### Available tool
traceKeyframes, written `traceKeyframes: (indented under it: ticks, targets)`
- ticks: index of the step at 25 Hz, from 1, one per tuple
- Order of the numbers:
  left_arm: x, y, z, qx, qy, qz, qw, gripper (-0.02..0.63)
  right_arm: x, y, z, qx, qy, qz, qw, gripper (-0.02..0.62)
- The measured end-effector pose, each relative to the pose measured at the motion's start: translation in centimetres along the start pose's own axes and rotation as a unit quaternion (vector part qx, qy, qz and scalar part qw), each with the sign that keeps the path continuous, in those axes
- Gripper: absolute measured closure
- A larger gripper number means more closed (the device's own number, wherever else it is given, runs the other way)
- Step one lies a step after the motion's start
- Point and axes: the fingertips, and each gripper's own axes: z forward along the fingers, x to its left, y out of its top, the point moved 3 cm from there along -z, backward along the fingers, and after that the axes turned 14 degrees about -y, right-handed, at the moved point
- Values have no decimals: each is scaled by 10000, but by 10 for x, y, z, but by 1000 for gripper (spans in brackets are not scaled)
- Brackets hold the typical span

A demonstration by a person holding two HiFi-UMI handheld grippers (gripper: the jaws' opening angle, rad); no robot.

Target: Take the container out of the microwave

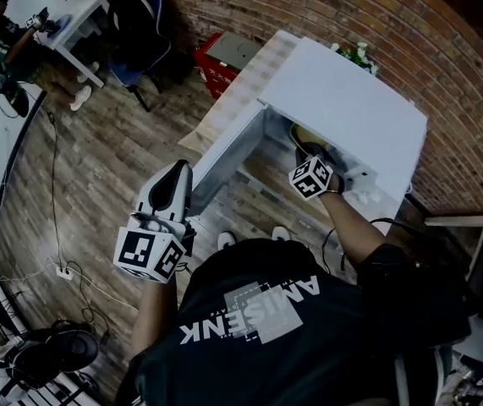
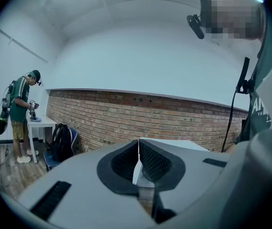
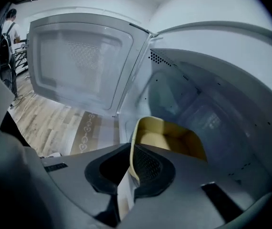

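Right gripper view shows my right gripper (image 3: 132,163) pinched on the near rim of the yellow container (image 3: 169,138), which sits inside the microwave (image 3: 221,80), its door (image 3: 78,61) swung wide; I fear the thin wall slipping from so narrow a bite, or the container tipping as I draw it out; that hand slopes down into the cavity; my left gripper (image 2: 138,162) is closed on nothing, held level, well apart.

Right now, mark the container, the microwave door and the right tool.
container (image 3: 166,138), right gripper view, its yellow inside.
door (image 3: 78,63), right gripper view, inner panel.
right tool (image 3: 132,151), right gripper view, between its tips, clamped on the container's rim.
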Motion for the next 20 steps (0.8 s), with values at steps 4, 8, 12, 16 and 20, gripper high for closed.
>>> traceKeyframes:
  ticks: [4,8,12,16,20]
  targets:
    - [5,1,-2,-64,-117,-76,9999,591,5,5,-14,-17,37,84,10000,545]
    - [2,1,0,135,-354,315,9988,591,6,10,-26,61,95,160,9998,545]
    - [3,3,1,102,-583,119,9982,591,9,17,-41,82,150,400,9991,545]
    - [7,7,1,28,-824,126,9965,591,17,20,-59,164,205,609,9978,545]
    - [12,6,1,-11,-1123,57,9937,591,23,24,-84,231,238,919,9952,545]
